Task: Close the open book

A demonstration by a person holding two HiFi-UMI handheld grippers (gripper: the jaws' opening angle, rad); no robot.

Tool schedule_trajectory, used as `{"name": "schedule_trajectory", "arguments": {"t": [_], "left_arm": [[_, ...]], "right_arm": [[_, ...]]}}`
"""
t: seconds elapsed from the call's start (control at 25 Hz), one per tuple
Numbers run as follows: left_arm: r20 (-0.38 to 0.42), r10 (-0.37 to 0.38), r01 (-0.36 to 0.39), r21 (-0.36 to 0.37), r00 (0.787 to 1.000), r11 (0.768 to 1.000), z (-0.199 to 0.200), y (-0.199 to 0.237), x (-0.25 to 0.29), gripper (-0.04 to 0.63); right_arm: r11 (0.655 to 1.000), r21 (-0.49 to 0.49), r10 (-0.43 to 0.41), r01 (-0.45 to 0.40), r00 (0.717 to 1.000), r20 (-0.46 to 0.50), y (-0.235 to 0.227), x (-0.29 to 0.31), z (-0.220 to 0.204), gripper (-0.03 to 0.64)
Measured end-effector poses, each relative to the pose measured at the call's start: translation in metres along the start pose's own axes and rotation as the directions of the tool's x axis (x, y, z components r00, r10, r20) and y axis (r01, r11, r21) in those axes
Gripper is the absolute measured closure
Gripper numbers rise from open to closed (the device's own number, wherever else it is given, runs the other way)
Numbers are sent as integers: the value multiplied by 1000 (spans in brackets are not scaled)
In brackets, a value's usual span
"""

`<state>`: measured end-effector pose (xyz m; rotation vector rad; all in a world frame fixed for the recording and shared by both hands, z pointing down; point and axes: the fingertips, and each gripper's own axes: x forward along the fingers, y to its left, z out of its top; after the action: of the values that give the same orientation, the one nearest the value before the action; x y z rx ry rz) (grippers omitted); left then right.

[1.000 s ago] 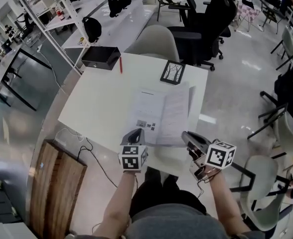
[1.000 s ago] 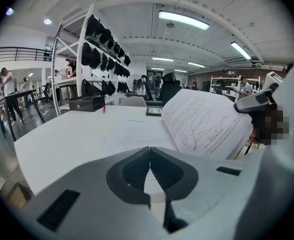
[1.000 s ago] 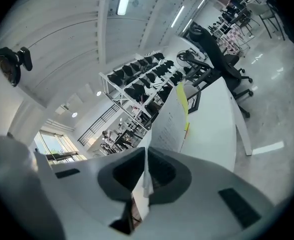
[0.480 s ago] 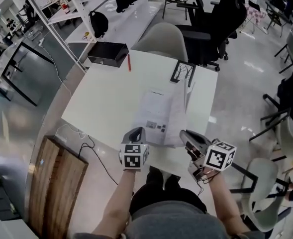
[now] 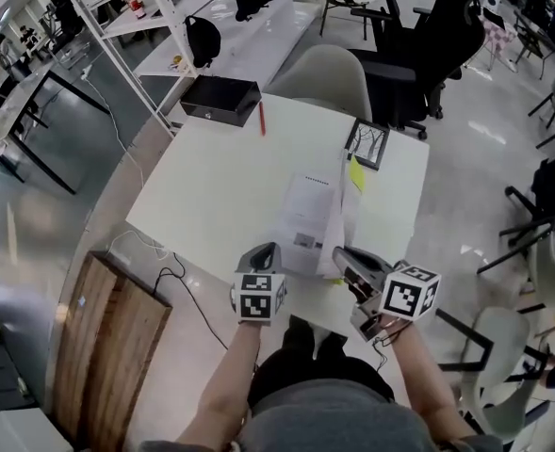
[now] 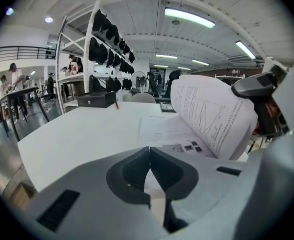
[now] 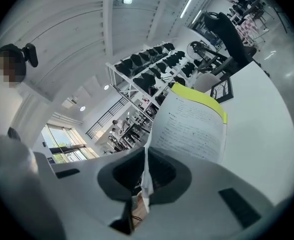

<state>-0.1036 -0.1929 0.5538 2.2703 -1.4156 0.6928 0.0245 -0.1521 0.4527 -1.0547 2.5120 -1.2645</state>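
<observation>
We see the open book [image 5: 305, 217] on the white table [image 5: 211, 177], toward its near right part. The right gripper [image 5: 337, 254] has its jaws narrow, pinched on the near edge of the book's right half. That half stands lifted off the table, yellow cover facing right, while the left half lies flat. The left gripper [image 5: 262, 250] has its jaws pressed together by the book's near left corner, with nothing clearly held. At the far side are a framed picture [image 5: 367, 144], a red pen [image 5: 262, 118] and a black box [image 5: 220, 100].
</observation>
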Motion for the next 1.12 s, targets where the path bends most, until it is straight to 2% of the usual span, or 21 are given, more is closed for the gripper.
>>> {"name": "schedule_trajectory", "arguments": {"t": [0.32,1.12], "left_arm": [[-21,-10,9,-17,1000,1000,-9,12,0,588],[-58,-67,65,-38,996,997,-26,26,10,588]], "right_arm": [[1000,8,4,-4,999,-49,-1,35,-12,594],[995,10,-98,103,968,-231,-31,101,-60,597]]}}
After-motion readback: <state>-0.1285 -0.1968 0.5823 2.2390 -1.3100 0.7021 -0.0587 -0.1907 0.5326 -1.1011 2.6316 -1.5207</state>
